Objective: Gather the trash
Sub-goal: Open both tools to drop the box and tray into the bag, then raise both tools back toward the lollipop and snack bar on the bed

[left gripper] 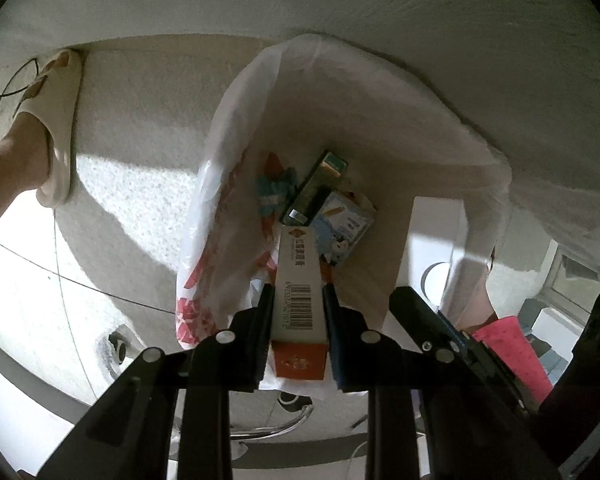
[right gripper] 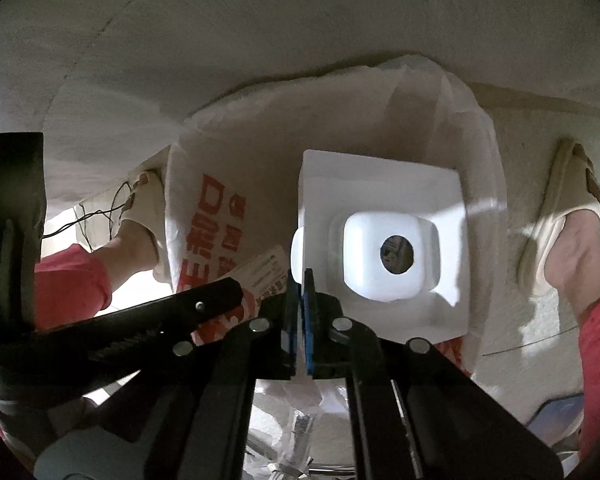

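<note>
The left gripper [left gripper: 299,292] is clamped on a narrow white-and-orange carton [left gripper: 298,296], barcode side up, one black finger [left gripper: 265,320] pressed to each long side; the carton runs from between the pads toward twelve o'clock, its far end over the open mouth of a white plastic bag [left gripper: 220,184] printed in red. Deeper in the bag, at twelve to one o'clock of the carton's tip, lie a dark green box [left gripper: 314,190], a pale blue carton [left gripper: 346,226] and a crumpled teal wrapper [left gripper: 274,190]. The right gripper [right gripper: 301,280] has its blue-padded jaws pinched on the near edge of a white moulded plastic tray [right gripper: 384,196] (a round hole in its raised centre), which hangs at one o'clock of the tips, inside the same bag [right gripper: 204,200]. Beyond, a foot in a cream slipper [right gripper: 556,216] stands at three o'clock on the floor.
</note>
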